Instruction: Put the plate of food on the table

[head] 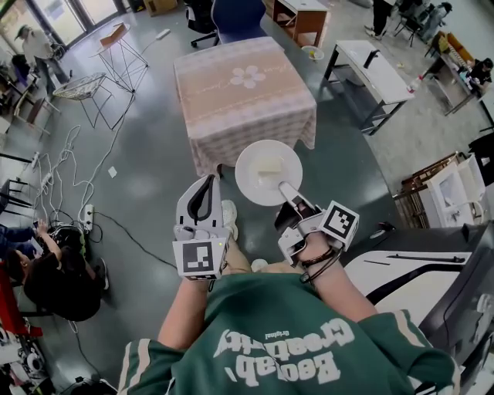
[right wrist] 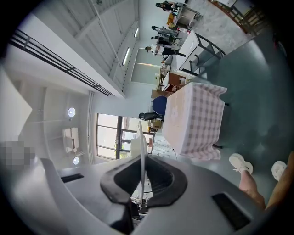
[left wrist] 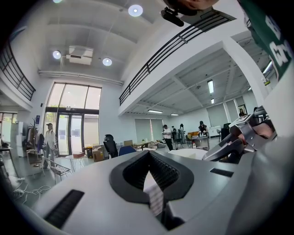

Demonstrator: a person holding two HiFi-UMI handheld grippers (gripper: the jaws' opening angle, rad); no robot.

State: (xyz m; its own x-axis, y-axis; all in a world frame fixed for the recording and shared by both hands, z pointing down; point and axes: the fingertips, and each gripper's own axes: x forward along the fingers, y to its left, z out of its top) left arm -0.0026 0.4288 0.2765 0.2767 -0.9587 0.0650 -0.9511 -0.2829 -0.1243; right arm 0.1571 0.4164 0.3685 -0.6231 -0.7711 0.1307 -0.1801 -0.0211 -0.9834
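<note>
A round white plate (head: 266, 171) carrying a pale block of food (head: 269, 166) hangs over the floor just short of the table's near edge. My right gripper (head: 284, 187) is shut on the plate's near rim. In the right gripper view the plate (right wrist: 140, 147) shows edge-on between the jaws. The square table (head: 243, 92) wears a pinkish checked cloth with a flower motif and also appears in the right gripper view (right wrist: 195, 119). My left gripper (head: 208, 179) is held beside the plate, to its left, shut with nothing in it. The left gripper view shows its tips (left wrist: 148, 152) meeting and the plate (left wrist: 190, 153) to the right.
Two wire-frame chairs (head: 85, 89) stand left of the table, with cables (head: 62, 177) on the floor below them. A person (head: 54, 270) sits low at the far left. A white desk (head: 370, 69) stands right of the table, a blue chair (head: 235, 17) behind it.
</note>
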